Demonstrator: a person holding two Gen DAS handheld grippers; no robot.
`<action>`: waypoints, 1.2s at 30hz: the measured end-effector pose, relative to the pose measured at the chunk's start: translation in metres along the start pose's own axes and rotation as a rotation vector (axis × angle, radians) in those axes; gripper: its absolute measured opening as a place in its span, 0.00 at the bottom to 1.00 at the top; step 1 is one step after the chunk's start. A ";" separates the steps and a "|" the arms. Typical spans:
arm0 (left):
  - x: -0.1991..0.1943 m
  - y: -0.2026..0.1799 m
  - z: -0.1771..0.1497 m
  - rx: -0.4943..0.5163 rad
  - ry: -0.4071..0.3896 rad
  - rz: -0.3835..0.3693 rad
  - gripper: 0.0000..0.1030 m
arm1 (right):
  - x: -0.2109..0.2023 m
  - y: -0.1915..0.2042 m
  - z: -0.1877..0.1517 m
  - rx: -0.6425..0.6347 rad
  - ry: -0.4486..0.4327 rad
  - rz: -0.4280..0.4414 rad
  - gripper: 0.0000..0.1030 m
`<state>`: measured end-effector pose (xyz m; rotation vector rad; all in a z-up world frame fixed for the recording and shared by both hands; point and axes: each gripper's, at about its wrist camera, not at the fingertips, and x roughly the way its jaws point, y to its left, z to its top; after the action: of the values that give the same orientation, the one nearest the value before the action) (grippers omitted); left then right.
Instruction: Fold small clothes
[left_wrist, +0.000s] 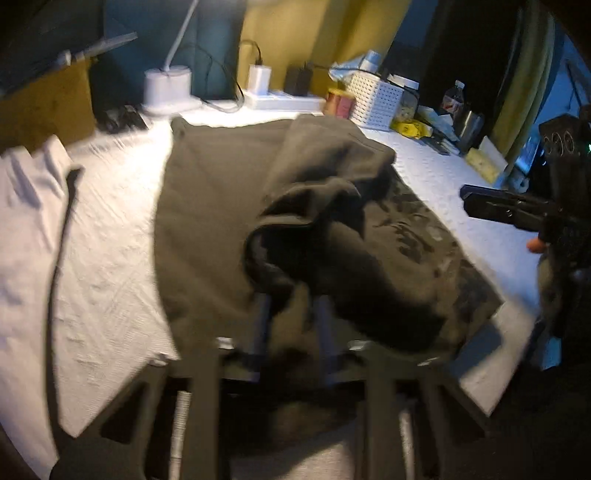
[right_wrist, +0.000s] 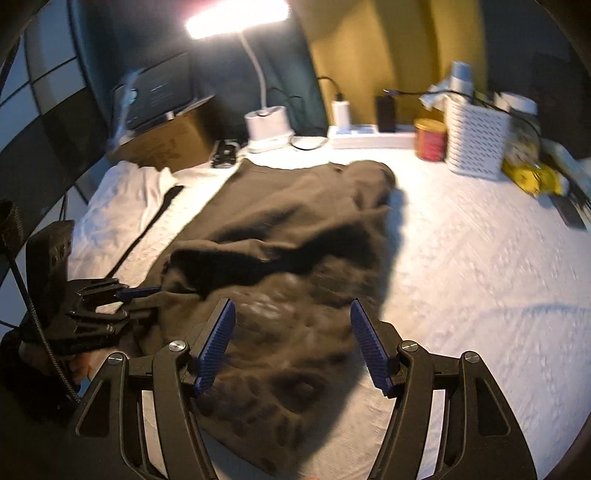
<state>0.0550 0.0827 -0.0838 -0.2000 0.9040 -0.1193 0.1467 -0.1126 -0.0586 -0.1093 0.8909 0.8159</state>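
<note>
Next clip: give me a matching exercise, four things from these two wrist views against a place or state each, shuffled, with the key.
Things:
1. left gripper
2. right gripper
3. red tin
4. lamp

Places or states:
A. lit, at the back edge of the white cloth
B. open, above the dark garment
C. beside the white basket
D. shut on the garment's edge

Pairs: 1-D, 2-B, 3-C, 4-A

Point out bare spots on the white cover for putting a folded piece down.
The widest free patch of the white cover is right of the dark garment, below the white basket. A narrower strip lies left of the garment, crossed by a black strap. The back edge is crowded: lamp base, power strip, red tin.
</note>
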 end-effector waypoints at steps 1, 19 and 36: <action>-0.003 0.003 0.000 -0.004 0.006 0.000 0.05 | 0.000 -0.003 -0.002 0.007 0.000 -0.008 0.66; -0.042 0.003 0.006 -0.055 -0.035 0.185 0.80 | 0.025 -0.026 -0.003 -0.009 0.014 -0.046 0.66; 0.043 -0.057 0.097 0.249 -0.017 0.135 0.81 | 0.027 -0.072 0.008 0.071 -0.014 -0.054 0.66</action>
<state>0.1571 0.0306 -0.0456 0.0908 0.8743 -0.1037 0.2098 -0.1438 -0.0899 -0.0656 0.8991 0.7336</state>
